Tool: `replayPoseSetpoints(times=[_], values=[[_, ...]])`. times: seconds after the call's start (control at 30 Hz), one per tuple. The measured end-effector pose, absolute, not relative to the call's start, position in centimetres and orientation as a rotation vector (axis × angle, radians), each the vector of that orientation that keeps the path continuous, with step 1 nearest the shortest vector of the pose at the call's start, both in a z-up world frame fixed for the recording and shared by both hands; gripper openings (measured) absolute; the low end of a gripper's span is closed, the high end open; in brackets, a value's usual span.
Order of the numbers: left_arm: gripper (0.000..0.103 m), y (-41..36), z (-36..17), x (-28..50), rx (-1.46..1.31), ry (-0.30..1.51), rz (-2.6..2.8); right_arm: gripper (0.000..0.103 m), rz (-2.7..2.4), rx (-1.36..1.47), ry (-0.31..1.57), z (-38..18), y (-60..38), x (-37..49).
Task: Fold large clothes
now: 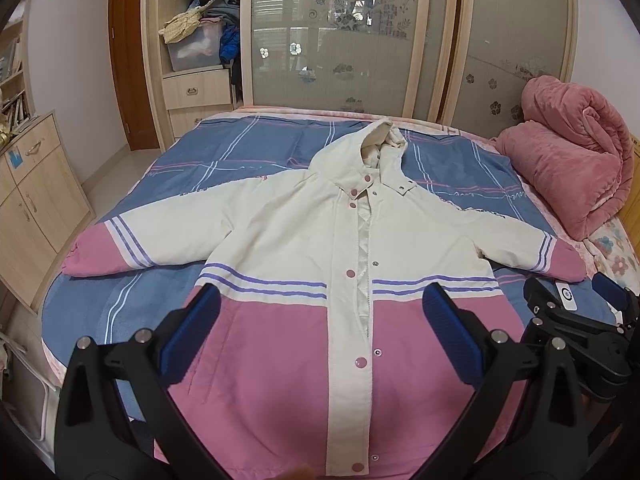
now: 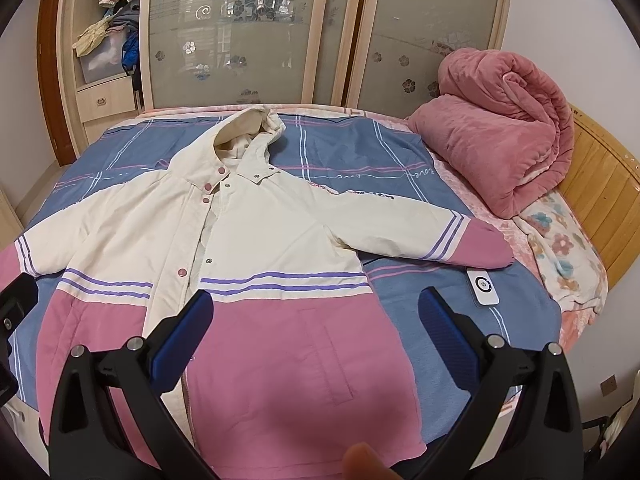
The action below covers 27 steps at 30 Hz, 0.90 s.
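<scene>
A large hooded jacket (image 1: 304,232), cream above and pink below with purple stripes, lies face up and spread flat on the bed, sleeves out to both sides, hood toward the wardrobe. It also shows in the right wrist view (image 2: 256,232). My left gripper (image 1: 320,320) is open and empty, held above the pink lower front. My right gripper (image 2: 316,320) is open and empty, above the jacket's lower right side; it shows at the right edge of the left wrist view (image 1: 576,300).
The bed has a blue plaid cover (image 1: 224,148). A rolled pink quilt (image 2: 504,128) lies at the right. A small white device (image 2: 484,286) lies by the right cuff. A wardrobe (image 1: 352,32) stands behind, a wooden cabinet (image 1: 32,184) at the left.
</scene>
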<state>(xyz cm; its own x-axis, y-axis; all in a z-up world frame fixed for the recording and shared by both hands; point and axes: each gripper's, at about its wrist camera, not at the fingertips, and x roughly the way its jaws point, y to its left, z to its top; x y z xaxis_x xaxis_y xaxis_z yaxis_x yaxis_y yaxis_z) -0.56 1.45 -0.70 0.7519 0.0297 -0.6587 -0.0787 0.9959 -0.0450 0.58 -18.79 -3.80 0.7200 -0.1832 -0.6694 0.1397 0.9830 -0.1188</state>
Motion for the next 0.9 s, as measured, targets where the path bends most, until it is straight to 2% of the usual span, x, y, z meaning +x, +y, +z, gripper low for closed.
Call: replayPoseSetpoints(times=[0.9], values=[[0.101,1.62,-0.87,-0.52,-0.071,0.724,0.063,0.102,-0.179,-0.056,0.751,-3.89,-19.03,0.76]])
